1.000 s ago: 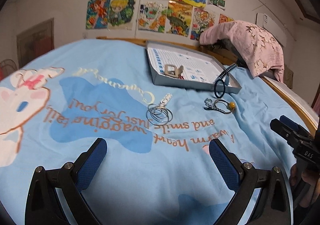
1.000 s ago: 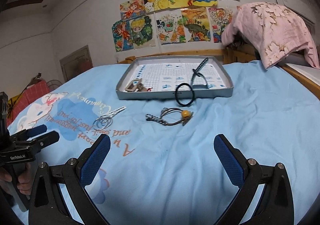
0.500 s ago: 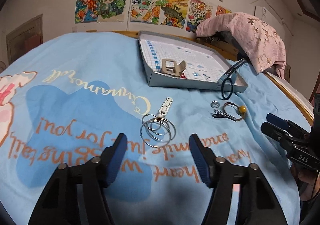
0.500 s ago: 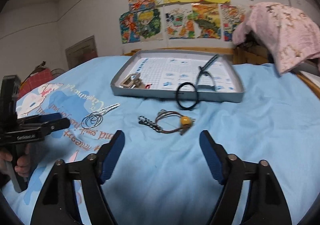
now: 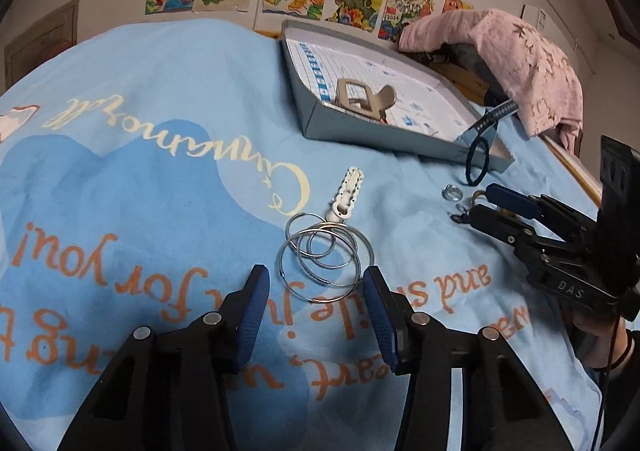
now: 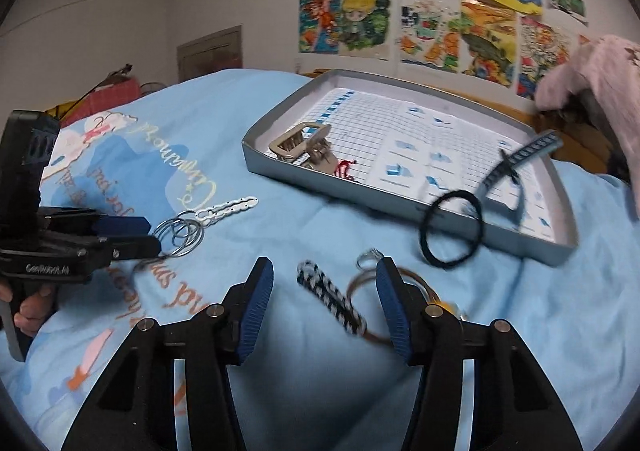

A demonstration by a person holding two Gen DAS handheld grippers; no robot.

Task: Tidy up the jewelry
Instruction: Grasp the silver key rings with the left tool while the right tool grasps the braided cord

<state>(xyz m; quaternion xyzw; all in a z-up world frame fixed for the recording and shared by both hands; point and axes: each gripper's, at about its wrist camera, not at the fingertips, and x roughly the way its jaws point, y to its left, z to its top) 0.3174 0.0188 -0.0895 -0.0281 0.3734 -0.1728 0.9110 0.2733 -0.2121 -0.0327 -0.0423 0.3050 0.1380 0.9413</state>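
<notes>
A bunch of thin silver hoops (image 5: 324, 257) with a white clip (image 5: 349, 191) lies on the blue sheet. My left gripper (image 5: 316, 283) is open, its fingers on either side of the hoops' near edge. My right gripper (image 6: 322, 279) is open over a black-and-white braided cord (image 6: 332, 299) and a brown loop with a yellow bead (image 6: 448, 309). A grey tray (image 6: 280, 169) holds a beige hair claw (image 6: 300, 143). A black hair tie (image 6: 452, 227) leans on the tray's front wall.
A small silver ring (image 5: 452, 193) lies near the tray. A blue strap (image 6: 520, 159) rests in the tray's right part. A pink cloth (image 5: 520, 63) is heaped behind the tray. Posters cover the wall.
Both grippers have moved forward and down toward the sheet and narrowed their opening. The left one has reached the hoops; the right one has reached the cord and bead loop.
</notes>
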